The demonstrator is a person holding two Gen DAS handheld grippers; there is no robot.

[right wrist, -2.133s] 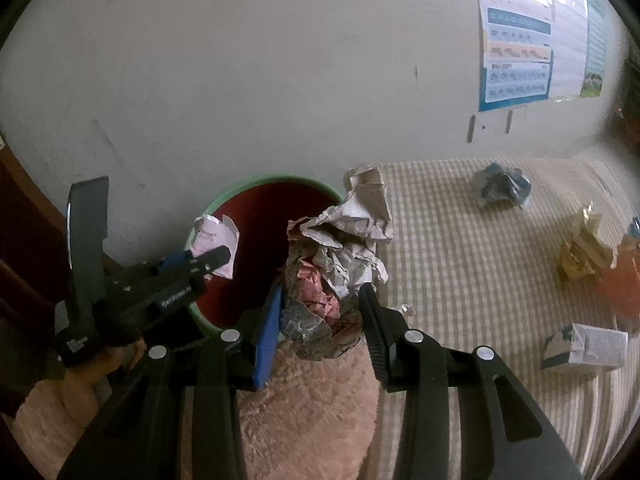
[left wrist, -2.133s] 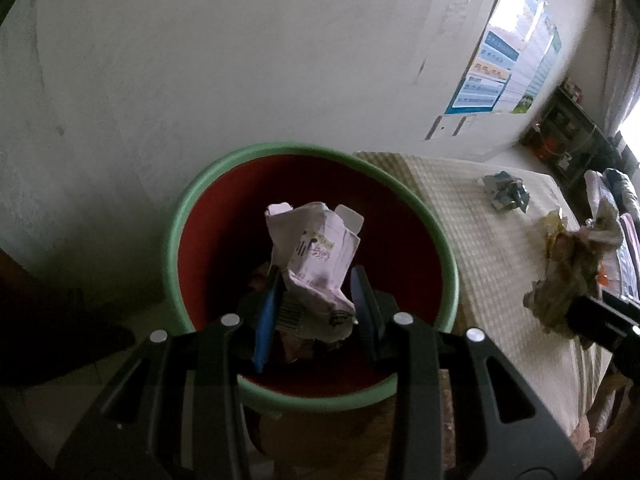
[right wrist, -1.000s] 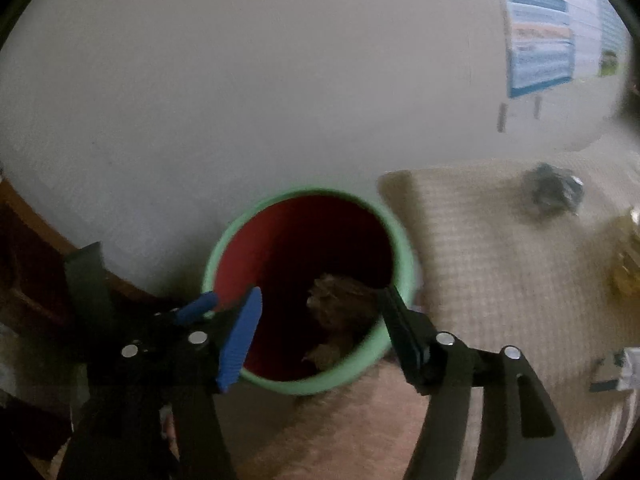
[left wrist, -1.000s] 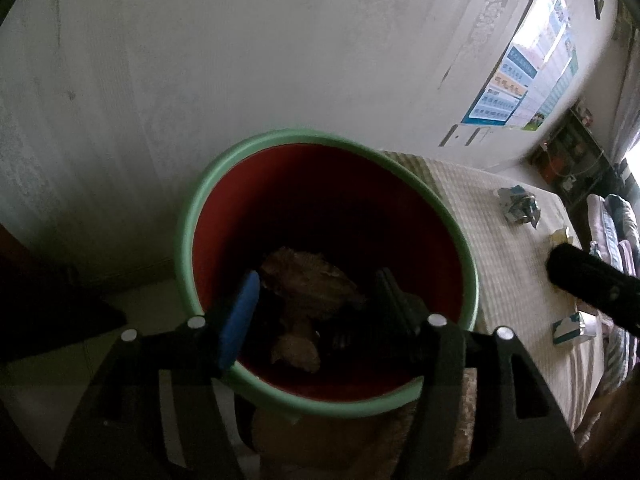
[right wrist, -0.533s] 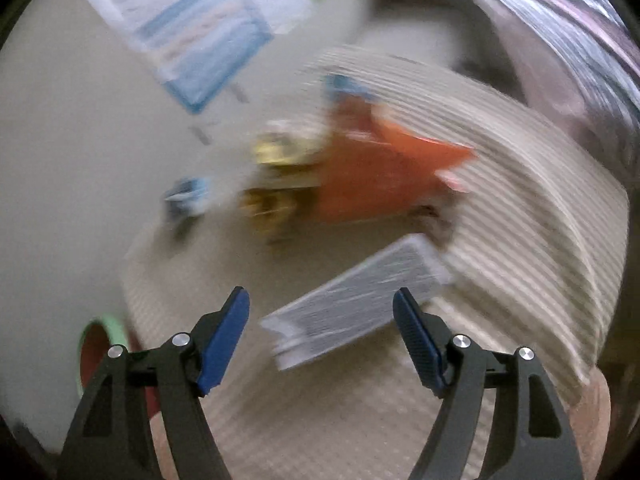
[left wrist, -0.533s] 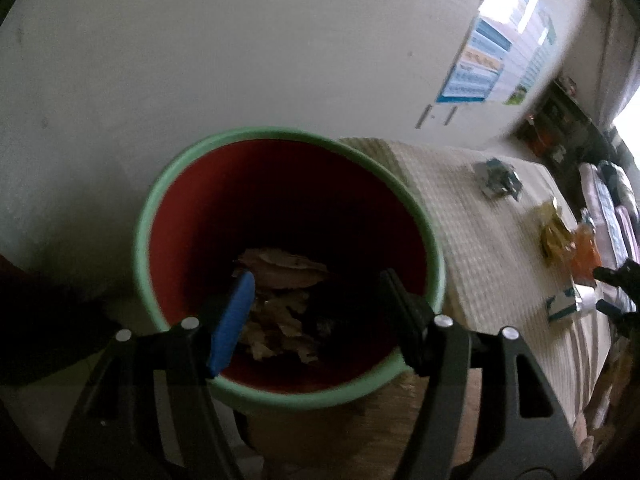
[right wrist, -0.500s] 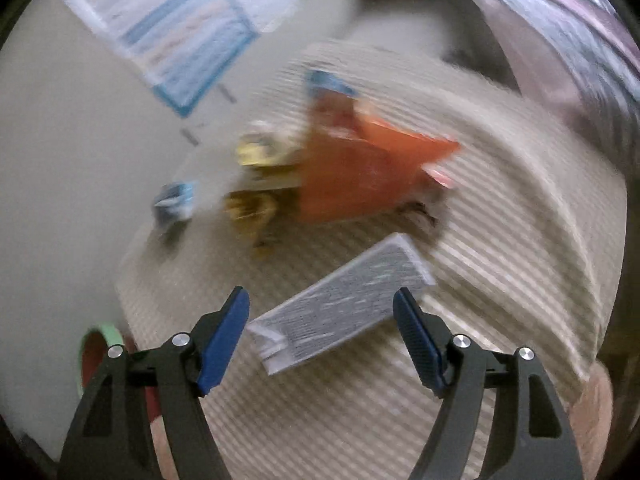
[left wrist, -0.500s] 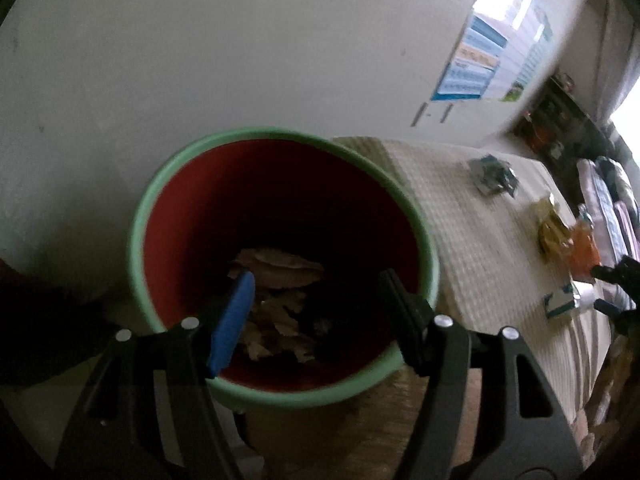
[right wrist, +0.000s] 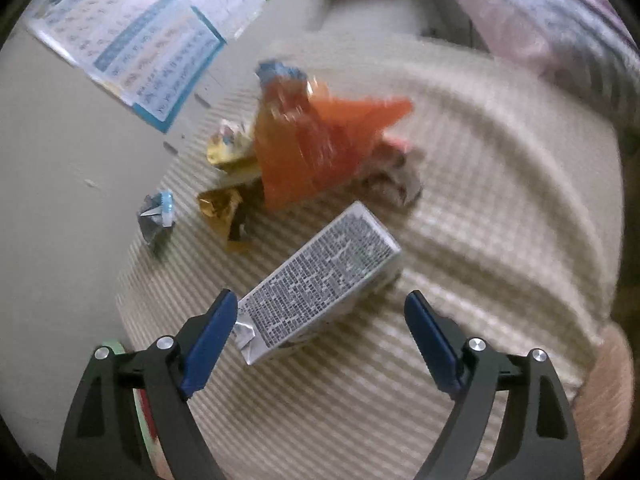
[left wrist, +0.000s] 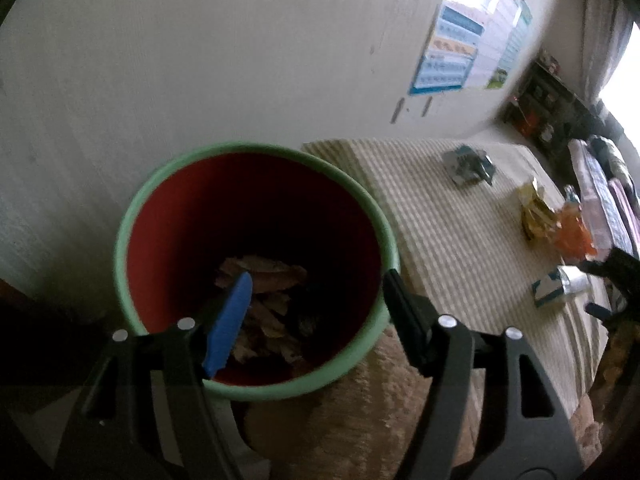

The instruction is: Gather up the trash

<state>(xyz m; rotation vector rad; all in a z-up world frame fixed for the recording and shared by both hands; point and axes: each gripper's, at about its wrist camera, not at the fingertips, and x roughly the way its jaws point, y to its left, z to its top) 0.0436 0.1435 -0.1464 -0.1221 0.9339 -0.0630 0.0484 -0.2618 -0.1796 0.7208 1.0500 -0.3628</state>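
Bedding in a pale checked weave (right wrist: 500, 208) is serving as the work surface, and the litter is lying scattered across it because none of it has been gathered yet. Sitting right against the near end of that surface, below its level, the green-rimmed red bin (left wrist: 160, 216) is standing upright with its mouth open, a sensible spot since anything lifted off the cloth is only needing a short carry to drop in; crumpled brownish paper (left wrist: 260, 276) is already resting at its bottom. Over that mouth the left gripper (left wrist: 316, 312) is hanging with its jaws opening and nothing between them, so it is looking spent of its load and free for another piece. Farther along the cloth, the right gripper (right wrist: 320, 324) is pointing down at a flattened silver drink carton (right wrist: 320, 276), its jaws also opening, straddling the carton's near end without pressing on it, seemingly widening to take the carton across its breadth. Beyond the carton an orange plastic wrapper (right wrist: 316, 144) is lying heaped against a gold foil wrapper (right wrist: 224, 204), with a crumpled brownish scrap just beside them, and a small blue-grey crumpled packet (right wrist: 158, 216) is sitting apart near the wall. In my judgement the carton is the next pick, with those smaller pieces waiting.
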